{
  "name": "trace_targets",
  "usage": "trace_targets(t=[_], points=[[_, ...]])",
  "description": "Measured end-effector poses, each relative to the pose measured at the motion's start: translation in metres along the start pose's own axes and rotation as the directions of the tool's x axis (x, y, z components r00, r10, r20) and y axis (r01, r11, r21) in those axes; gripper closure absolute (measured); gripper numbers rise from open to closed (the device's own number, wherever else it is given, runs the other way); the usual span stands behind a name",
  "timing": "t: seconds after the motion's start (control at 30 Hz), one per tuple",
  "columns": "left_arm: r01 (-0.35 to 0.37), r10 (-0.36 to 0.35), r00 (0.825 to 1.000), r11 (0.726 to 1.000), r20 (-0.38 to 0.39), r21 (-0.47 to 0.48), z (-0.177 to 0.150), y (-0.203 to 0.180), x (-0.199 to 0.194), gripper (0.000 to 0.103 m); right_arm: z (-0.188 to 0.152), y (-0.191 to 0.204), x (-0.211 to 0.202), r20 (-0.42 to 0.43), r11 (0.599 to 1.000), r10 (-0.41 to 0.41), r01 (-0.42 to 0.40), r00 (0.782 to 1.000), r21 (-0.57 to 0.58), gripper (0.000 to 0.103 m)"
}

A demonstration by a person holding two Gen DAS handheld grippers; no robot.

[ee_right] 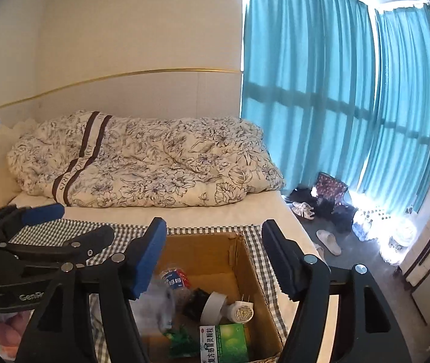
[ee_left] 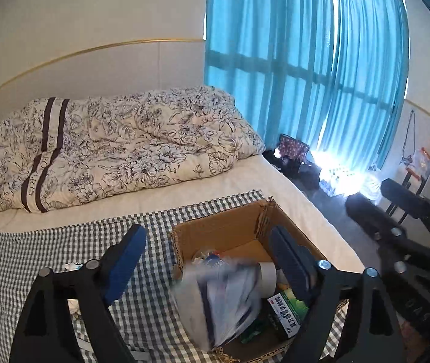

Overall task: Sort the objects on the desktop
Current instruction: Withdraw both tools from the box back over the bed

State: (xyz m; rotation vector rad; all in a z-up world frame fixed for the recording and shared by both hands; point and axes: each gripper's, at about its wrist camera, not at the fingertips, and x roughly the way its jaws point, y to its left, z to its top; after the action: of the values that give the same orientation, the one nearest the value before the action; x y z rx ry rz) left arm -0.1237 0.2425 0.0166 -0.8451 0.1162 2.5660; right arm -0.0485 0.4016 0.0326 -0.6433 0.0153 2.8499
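Box [ee_right: 215,260] at the cloth's right edge sits under both my grippers, left [ee_left: 211,260] and right [ee_right: 215,257], jaws apart and empty; a blurred packet [ee_left: 215,296] could snag its torn rim.

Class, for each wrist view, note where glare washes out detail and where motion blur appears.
Left wrist view: glare burns out the floor under the curtains; a plastic bag over the cardboard box is smeared. Right wrist view: similar floor glare; box contents mostly sharp.

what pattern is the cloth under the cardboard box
Grey-and-white gingham check cloth under the cardboard box; clearest in the left wrist view.
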Motion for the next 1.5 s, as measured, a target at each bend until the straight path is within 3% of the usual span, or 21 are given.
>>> trace_targets(t=[0.27, 0.5, 0.77, 1.07, 1.37, 1.5], points=[[-0.018, 0.019, 1.000, 0.998, 0.005, -0.062, -0.008, 0.026, -0.003, 0.016, 0.004, 0.000, -0.004, 0.012, 1.000, 0.012, -0.012, 1.000, 0.013, 0.038], [-0.086, 0.090, 0.994, 0.994, 0.060, -0.069, -0.009, 0.059, -0.032, 0.013, 0.009, 0.034, -0.004, 0.024, 0.998, 0.054, -0.053, 0.998, -0.015, 0.037], [-0.223, 0.227, 0.967, 0.974, 0.115, -0.048, -0.013, 0.119, -0.066, 0.001, 0.006, 0.090, 0.008, 0.013, 0.989, 0.136, -0.135, 0.991, -0.054, 0.032], [-0.321, 0.339, 0.935, 0.935, 0.106, -0.153, -0.028, 0.193, -0.095, 0.000, 0.008, 0.144, 0.011, 0.005, 0.971, 0.226, -0.225, 0.974, -0.080, 0.018], [-0.379, 0.406, 0.910, 0.896, 0.081, -0.230, -0.048, 0.251, -0.116, 0.000, 0.005, 0.195, 0.014, -0.008, 0.950, 0.288, -0.287, 0.958, -0.122, 0.005], [-0.387, 0.409, 0.910, 0.896, 0.065, -0.219, -0.059, 0.265, -0.116, 0.000, -0.003, 0.213, 0.025, -0.045, 0.939, 0.317, -0.320, 0.947, -0.129, 0.003]])
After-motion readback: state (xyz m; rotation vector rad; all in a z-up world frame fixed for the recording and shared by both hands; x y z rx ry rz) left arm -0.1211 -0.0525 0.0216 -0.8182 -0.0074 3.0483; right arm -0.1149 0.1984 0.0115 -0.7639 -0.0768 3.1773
